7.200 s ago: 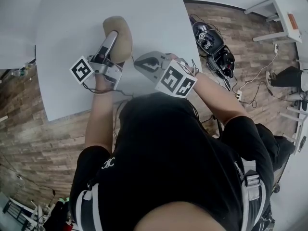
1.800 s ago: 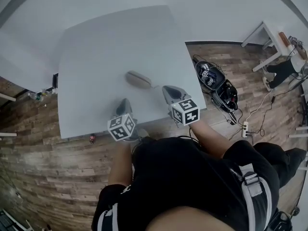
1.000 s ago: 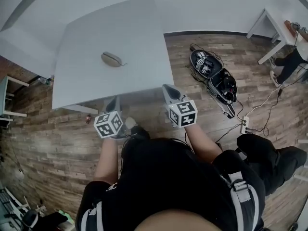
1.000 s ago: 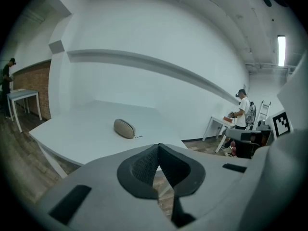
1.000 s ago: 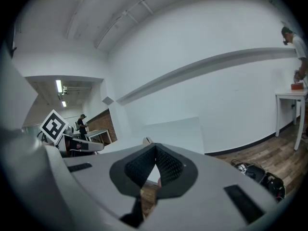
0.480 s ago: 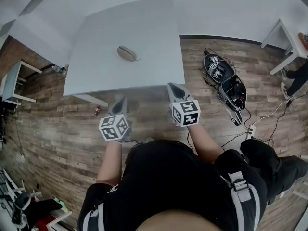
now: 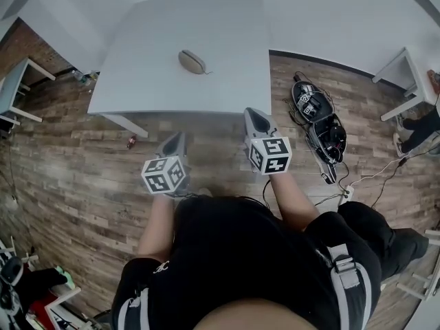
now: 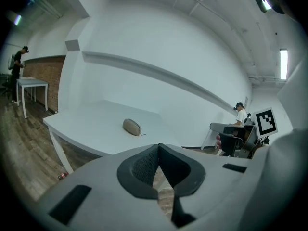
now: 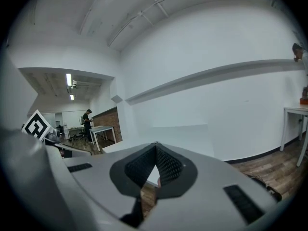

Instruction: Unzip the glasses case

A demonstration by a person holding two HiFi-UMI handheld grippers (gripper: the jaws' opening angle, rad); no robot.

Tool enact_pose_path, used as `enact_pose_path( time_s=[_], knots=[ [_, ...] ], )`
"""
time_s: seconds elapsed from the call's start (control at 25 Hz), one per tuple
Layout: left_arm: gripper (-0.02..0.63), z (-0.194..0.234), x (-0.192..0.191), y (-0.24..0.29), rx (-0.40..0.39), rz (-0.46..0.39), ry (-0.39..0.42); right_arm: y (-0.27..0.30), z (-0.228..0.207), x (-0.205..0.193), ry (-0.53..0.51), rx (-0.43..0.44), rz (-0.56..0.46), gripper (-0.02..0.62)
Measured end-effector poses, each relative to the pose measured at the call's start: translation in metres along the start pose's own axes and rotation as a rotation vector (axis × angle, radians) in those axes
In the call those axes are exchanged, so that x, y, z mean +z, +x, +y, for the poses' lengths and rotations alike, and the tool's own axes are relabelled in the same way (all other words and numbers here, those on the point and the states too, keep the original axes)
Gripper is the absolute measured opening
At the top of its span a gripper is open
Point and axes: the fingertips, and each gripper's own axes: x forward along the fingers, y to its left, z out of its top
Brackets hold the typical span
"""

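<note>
The tan oval glasses case [image 7: 192,61] sits at twelve o'clock on the white counter [image 7: 137,81], shown by head and left gripper views only, zip too small to judge. The left tongs [image 7: 177,138] and right tongs [image 7: 253,114] are clenched, empty.

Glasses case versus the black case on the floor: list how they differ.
The glasses case is tan and small; the black case is dark and larger. The glasses case lies on the white table; the black case sits on the wood floor. The glasses case looks closed; the black case lies open, gear showing inside. Nothing touches either.
</note>
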Motion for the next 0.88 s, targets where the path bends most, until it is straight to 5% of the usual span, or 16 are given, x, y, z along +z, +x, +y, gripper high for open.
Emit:
enact_pose_path(
  time_s=[0.88],
  knots=[
    [0.003,-0.016,-0.019,-0.004,0.038,0.011,-0.026,-0.025,-0.007,-0.025,-0.016,0.059,0.058,0.011]
  ],
)
